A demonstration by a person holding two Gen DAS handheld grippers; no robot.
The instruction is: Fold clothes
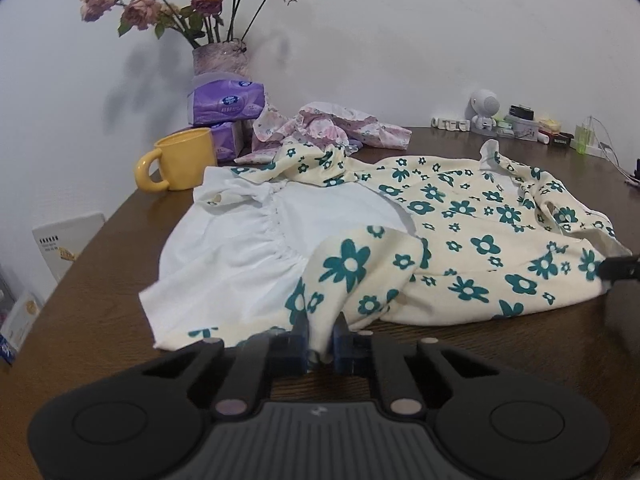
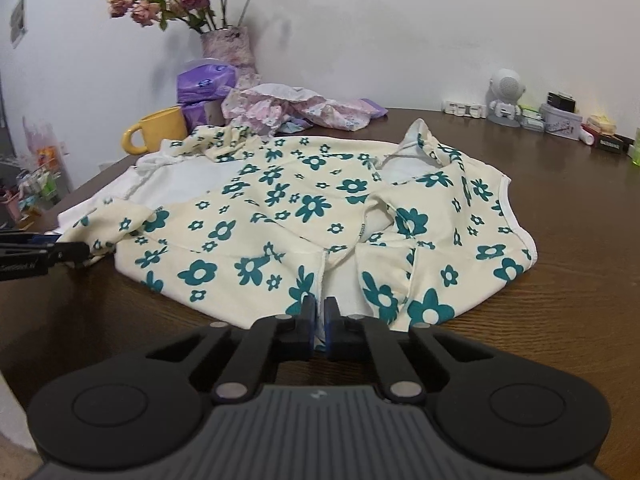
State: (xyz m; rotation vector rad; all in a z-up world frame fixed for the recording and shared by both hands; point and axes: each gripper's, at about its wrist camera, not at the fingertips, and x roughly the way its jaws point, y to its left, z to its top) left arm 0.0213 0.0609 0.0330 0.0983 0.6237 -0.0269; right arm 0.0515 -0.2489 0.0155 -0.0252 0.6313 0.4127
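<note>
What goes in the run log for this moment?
left hand-held gripper: shut on floral garment hem | right hand-held gripper: shut on hem | garment on table, unfolded

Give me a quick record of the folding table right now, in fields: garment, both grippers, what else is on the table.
garment: cream floral garment with teal flowers, rumpled on the brown table, white lining showing
left gripper: jaws shut on the garment's near edge
right gripper: jaws shut on the near hem
behind garment: pink clothes pile, yellow mug, purple tissue packs, vase of dried roses
far right: white figurine
</note>
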